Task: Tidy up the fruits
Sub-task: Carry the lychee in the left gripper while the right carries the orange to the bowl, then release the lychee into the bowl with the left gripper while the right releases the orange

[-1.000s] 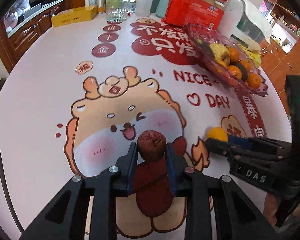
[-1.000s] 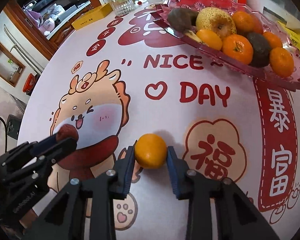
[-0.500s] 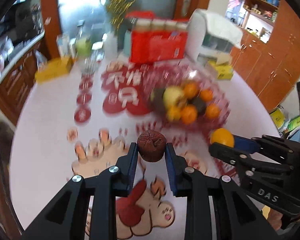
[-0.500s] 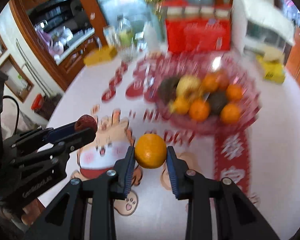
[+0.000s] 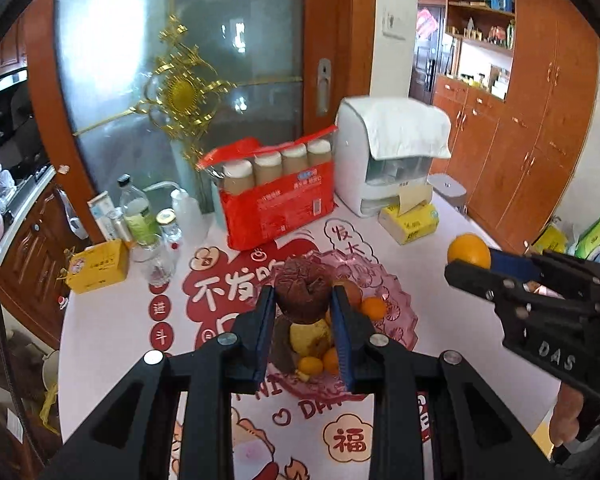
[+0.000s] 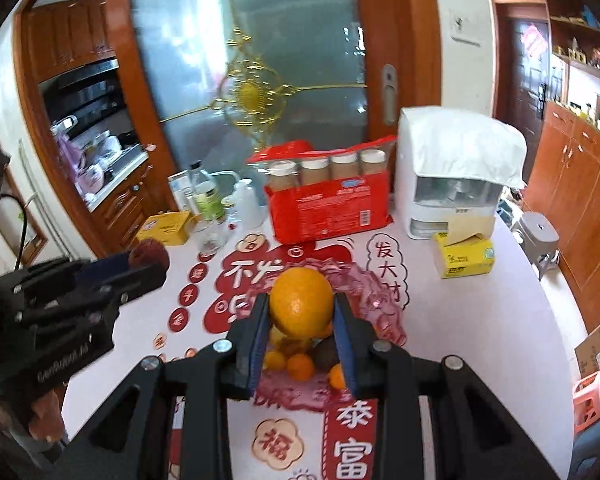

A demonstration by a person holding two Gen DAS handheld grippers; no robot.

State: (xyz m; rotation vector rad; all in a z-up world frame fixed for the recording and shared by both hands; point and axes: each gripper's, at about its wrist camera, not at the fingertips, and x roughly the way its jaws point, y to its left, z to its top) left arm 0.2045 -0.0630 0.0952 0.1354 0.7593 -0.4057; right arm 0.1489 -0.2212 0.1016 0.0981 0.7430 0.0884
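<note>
L gripper (image 5: 303, 312) is clamped on a wrinkled dark-red fruit (image 5: 303, 295), held in the air above the pink fruit dish (image 5: 396, 300); R gripper (image 6: 301, 320) pinches an orange (image 6: 301, 302), also up over the dish, w/ the L one off to its left. Risks: the round orange is gripped only at its sides, so it could squirt out if squeezed or tilted; the dish is already piled w/ oranges (image 6: 300, 366) + a pear (image 5: 310, 336), so a high drop may knock some off onto the tablecloth (image 6: 480, 340); both tools lowering together could clash over the dish.
</note>
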